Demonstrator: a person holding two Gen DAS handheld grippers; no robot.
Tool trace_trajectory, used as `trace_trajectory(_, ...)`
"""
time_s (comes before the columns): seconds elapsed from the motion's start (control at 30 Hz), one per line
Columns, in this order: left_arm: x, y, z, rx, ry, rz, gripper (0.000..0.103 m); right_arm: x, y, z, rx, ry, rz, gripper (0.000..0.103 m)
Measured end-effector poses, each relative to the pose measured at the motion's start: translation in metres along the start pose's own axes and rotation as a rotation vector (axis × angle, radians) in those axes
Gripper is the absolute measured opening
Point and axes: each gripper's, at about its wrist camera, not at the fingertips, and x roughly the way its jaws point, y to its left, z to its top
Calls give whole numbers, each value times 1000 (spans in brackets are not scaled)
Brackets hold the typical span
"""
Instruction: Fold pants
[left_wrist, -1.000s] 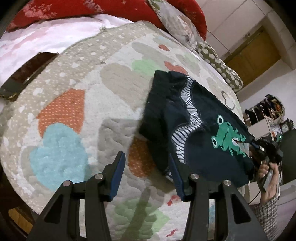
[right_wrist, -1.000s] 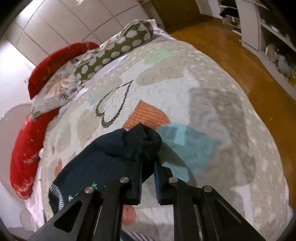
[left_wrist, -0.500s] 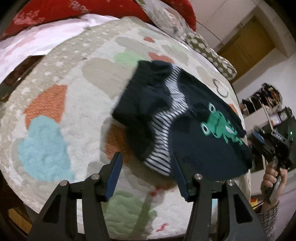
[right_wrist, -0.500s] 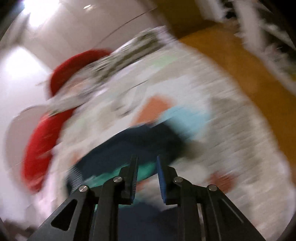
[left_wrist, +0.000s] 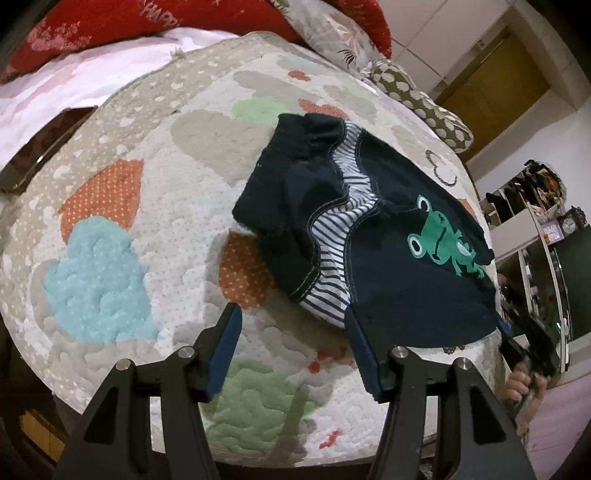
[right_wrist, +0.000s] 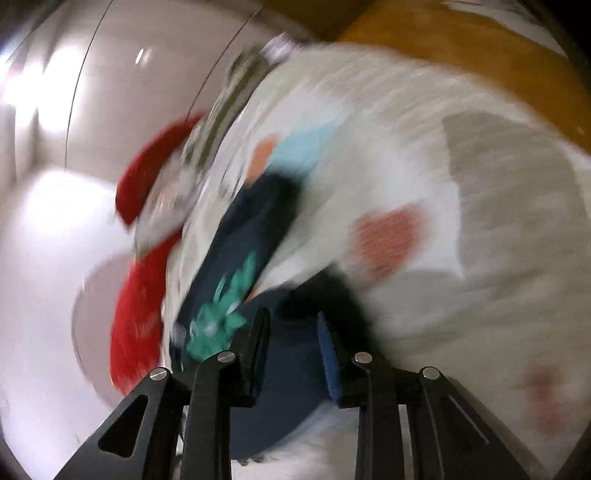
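Note:
Small dark navy pants (left_wrist: 384, 236) with a striped lining and a green frog print lie folded on the quilted bedspread (left_wrist: 155, 206). My left gripper (left_wrist: 291, 332) is open and empty, just in front of the pants' near edge. In the left wrist view my right gripper (left_wrist: 517, 332) sits at the pants' right edge, held by a hand. The right wrist view is motion-blurred: the right gripper (right_wrist: 291, 332) is open, with the pants (right_wrist: 251, 236) beneath and beyond it.
Red pillows (left_wrist: 110, 22) and patterned cushions (left_wrist: 421, 99) lie at the bed's head. A dark flat object (left_wrist: 40, 147) sits at the left edge. A wooden door (left_wrist: 495, 85) and cluttered shelves (left_wrist: 532, 206) stand beyond the bed.
My right gripper opened, let go of the pants' cuff and swung back quickly. The pants now lie flat on the bed. My left gripper stayed open and shifted slightly.

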Motion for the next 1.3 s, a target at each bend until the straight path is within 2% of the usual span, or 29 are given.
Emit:
trace_trajectory(0.03,3,-3,0,4,8,1,57,-12,-5,3,8,-33,-40,37)
trace_trajectory(0.07,5,-7,-1,10,13,3,57,-25,-6,5,2,-69,-68,39)
trace_trajectory(0.13,10,-17,-1,30,24,13,57,-45,5,3,-63,-95,-55,40)
trace_trajectory(0.2,13,-29,3,48,34,19,57,-49,30,-6,-165,-99,-45,46)
trace_trajectory(0.27,14,-39,13,48,29,8,57,-42,54,-23,-265,-81,-21,62)
trace_trajectory(0.33,16,-49,30,57,9,12,65,-27,69,-48,-350,-27,15,63)
trace_trajectory(0.4,19,-58,53,64,-1,34,67,-6,81,-64,-421,39,42,63)
trace_trajectory(0.5,36,-69,92,64,11,32,67,27,84,-88,-499,125,-18,63)
trace_trajectory(0.6,64,-76,119,62,51,41,67,42,74,-91,-484,175,-46,62)
trace_trajectory(0.67,86,-78,134,67,82,62,67,42,63,-89,-469,175,-23,62)
trace_trajectory(0.77,119,-64,159,8,90,137,67,42,59,-87,-464,185,-17,62)
trace_trajectory(0.8,128,-55,166,-25,98,141,67,37,58,-91,-462,186,-18,62)
trace_trajectory(0.87,136,-39,179,-109,127,91,67,38,60,-92,-464,188,-23,62)
trace_trajectory(1.03,110,-29,200,-163,106,-6,67,48,69,-93,-503,194,-39,62)
trace_trajectory(1.1,93,-25,201,-159,66,8,67,50,70,-93,-507,192,-40,62)
trace_trajectory(1.2,65,-30,189,-84,18,33,67,52,70,-94,-511,187,-40,63)
trace_trajectory(1.3,33,-45,165,25,-95,105,67,53,73,-99,-533,176,-44,69)
